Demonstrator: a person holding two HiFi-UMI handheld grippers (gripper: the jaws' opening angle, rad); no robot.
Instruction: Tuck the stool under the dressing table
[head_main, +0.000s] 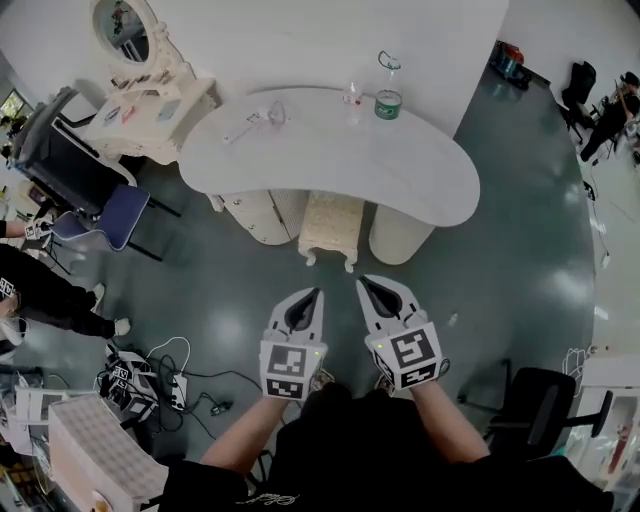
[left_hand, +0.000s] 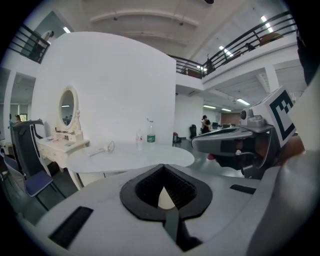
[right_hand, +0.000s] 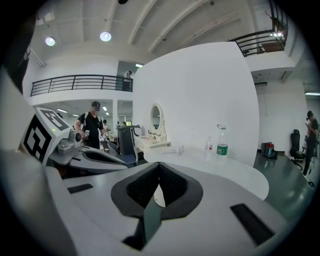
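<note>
The cream upholstered stool (head_main: 330, 229) stands tucked under the front edge of the white kidney-shaped dressing table (head_main: 330, 160), between its two rounded pedestals. My left gripper (head_main: 314, 294) and right gripper (head_main: 367, 283) hang side by side over the dark floor in front of the stool, apart from it, both shut with nothing between the jaws. In the left gripper view the tabletop (left_hand: 130, 156) lies ahead and the right gripper (left_hand: 200, 146) shows at the right. The right gripper view shows the tabletop (right_hand: 225, 170) ahead, with the left gripper (right_hand: 127, 167) at the left.
Two bottles (head_main: 388, 96) and small items (head_main: 255, 120) sit on the tabletop. A white vanity with an oval mirror (head_main: 140, 60) stands at back left, a blue chair (head_main: 110, 215) beside it. Cables and boxes (head_main: 140, 385) lie at left; a black chair (head_main: 535, 400) is at right.
</note>
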